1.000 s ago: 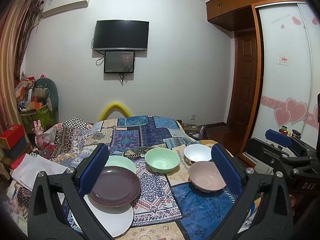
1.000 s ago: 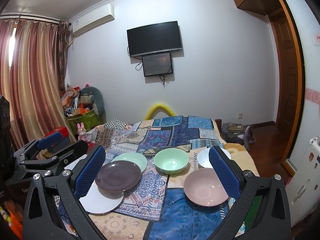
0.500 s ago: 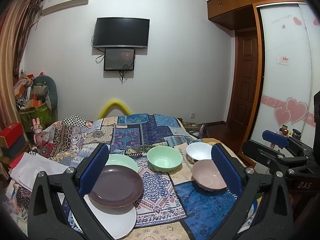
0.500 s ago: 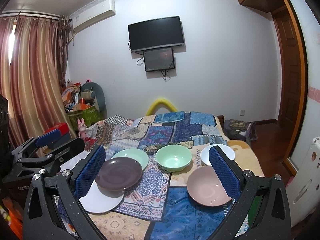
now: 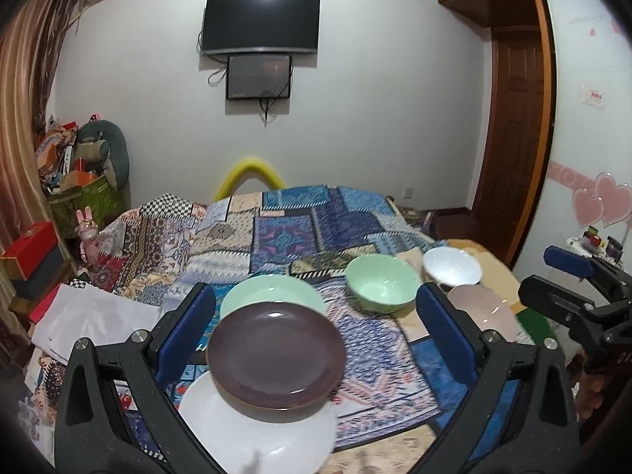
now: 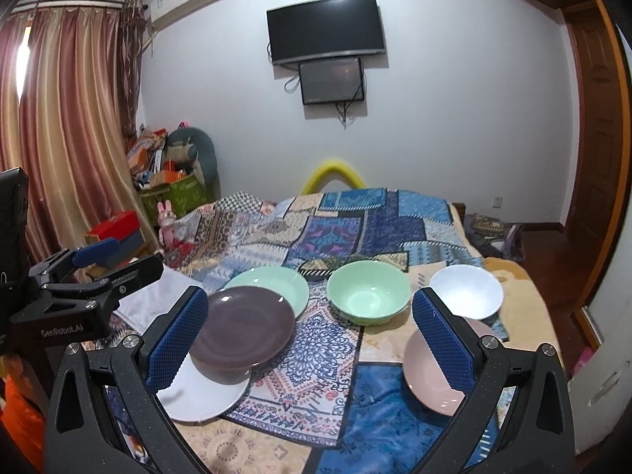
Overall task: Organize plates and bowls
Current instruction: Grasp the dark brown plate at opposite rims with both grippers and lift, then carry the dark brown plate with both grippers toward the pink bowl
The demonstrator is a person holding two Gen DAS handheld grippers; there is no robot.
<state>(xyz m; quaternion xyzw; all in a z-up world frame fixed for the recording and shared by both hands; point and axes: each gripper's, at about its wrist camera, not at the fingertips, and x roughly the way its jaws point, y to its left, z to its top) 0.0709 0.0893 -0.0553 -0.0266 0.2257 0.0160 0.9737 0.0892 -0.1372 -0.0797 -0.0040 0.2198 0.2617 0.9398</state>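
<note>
On the patchwork bed a brown plate (image 5: 276, 355) (image 6: 243, 331) overlaps a white plate (image 5: 256, 430) (image 6: 201, 393) and a light green plate (image 5: 272, 290) (image 6: 268, 284). A green bowl (image 5: 381, 288) (image 6: 367, 292), a white bowl (image 5: 452, 264) (image 6: 466, 296) and a pink bowl (image 5: 484, 312) (image 6: 432, 371) lie to the right. My left gripper (image 5: 314, 331) is open above the brown plate, holding nothing. My right gripper (image 6: 310, 335) is open and empty, its right finger over the pink bowl.
A folded white cloth (image 5: 91, 320) lies at the bed's left edge. Boxes and clutter (image 6: 170, 170) stand by the curtain at left. A wooden door (image 5: 509, 138) and floor are to the right. A TV (image 6: 326, 29) hangs on the far wall.
Both grippers have moved forward and down toward the dishes. The left one shifted left over the brown plate. The dishes have not moved.
</note>
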